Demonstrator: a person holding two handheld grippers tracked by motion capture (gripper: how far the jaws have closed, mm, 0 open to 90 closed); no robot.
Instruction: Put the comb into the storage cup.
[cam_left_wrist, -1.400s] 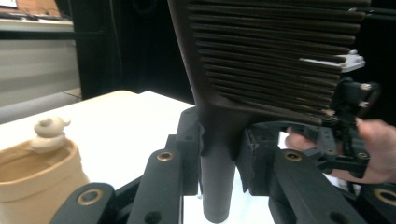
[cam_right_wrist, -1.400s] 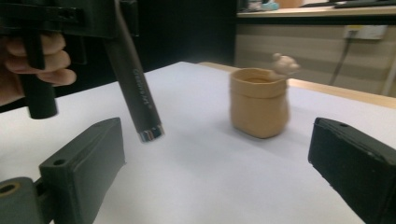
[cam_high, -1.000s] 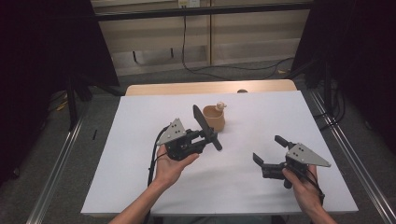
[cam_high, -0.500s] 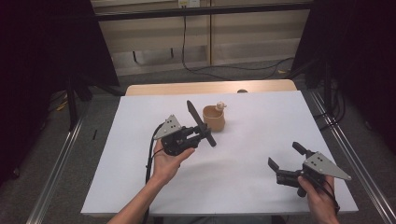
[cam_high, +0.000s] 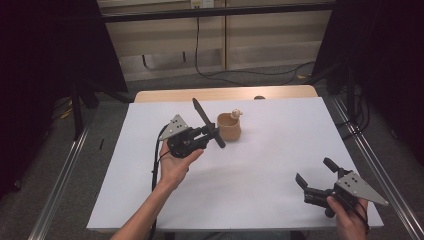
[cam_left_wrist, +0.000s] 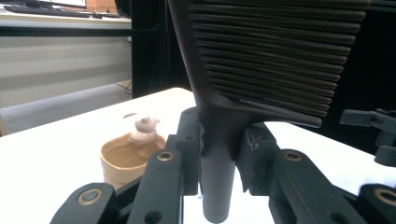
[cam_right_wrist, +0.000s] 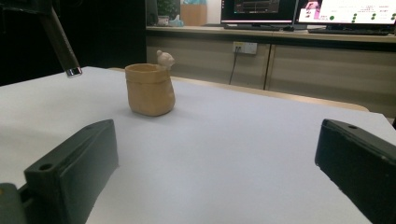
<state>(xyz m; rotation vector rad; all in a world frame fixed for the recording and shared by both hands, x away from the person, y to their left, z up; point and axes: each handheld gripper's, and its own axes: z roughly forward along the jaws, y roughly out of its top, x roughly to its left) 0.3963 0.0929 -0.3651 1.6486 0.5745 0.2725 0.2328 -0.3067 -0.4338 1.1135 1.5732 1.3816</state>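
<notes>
High view looks down on a white tabletop (cam_high: 260, 200) with no readable writing on anything; the screens behind, seen in the right gripper view, are too blurred to read. The left gripper (cam_high: 200, 137) hangs above the middle of the tabletop, toward its far edge, its fingers pinching the handle of a black comb (cam_left_wrist: 261, 70). The comb is dark and matte, with fine close teeth and a round handle, and stands slanted. Just beside it a small tan pot (cam_high: 229, 126) stands upright, with a pale little animal figure (cam_high: 236, 113) perched on its rim. The right gripper (cam_high: 317, 176) is near the right front corner, fingers spread wide with nothing between them.
</notes>
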